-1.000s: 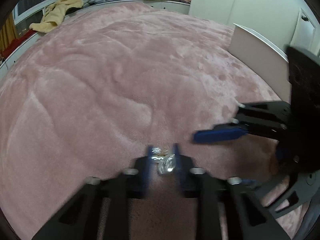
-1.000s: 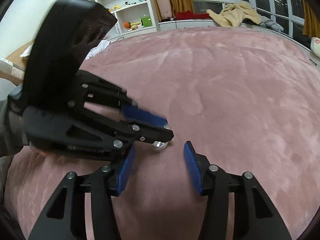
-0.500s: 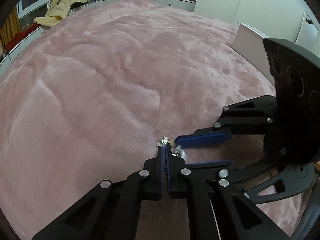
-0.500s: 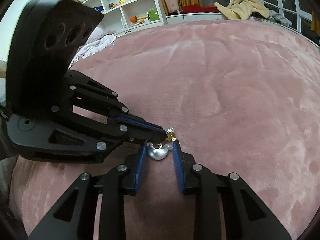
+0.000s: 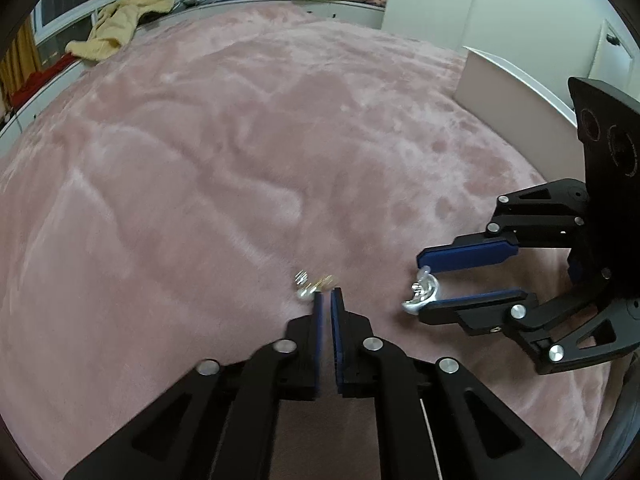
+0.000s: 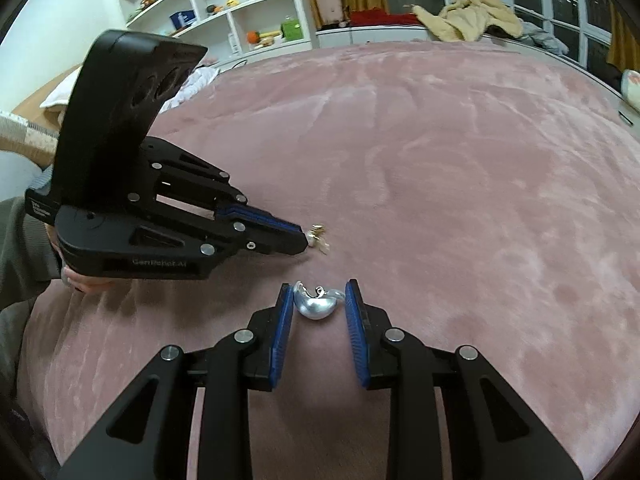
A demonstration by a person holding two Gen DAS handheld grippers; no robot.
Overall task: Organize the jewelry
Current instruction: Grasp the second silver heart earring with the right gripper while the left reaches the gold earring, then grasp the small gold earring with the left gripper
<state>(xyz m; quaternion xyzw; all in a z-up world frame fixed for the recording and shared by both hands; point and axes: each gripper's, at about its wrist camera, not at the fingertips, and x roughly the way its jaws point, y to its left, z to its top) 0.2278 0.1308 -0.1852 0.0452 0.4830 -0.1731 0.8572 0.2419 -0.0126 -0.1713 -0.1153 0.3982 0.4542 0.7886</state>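
Right wrist view: the right gripper [image 6: 316, 306] grips a silver earring [image 6: 317, 305] crosswise between its pads, above the pink blanket [image 6: 460, 184]. Left gripper [image 6: 306, 240], nearly closed, pinches a small gold-and-silver piece [image 6: 319, 235] just beyond, leftward.

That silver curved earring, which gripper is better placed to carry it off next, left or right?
Right. The right gripper has the silver earring between its blue pads, while the left gripper is shut on a small gold piece off to the side.
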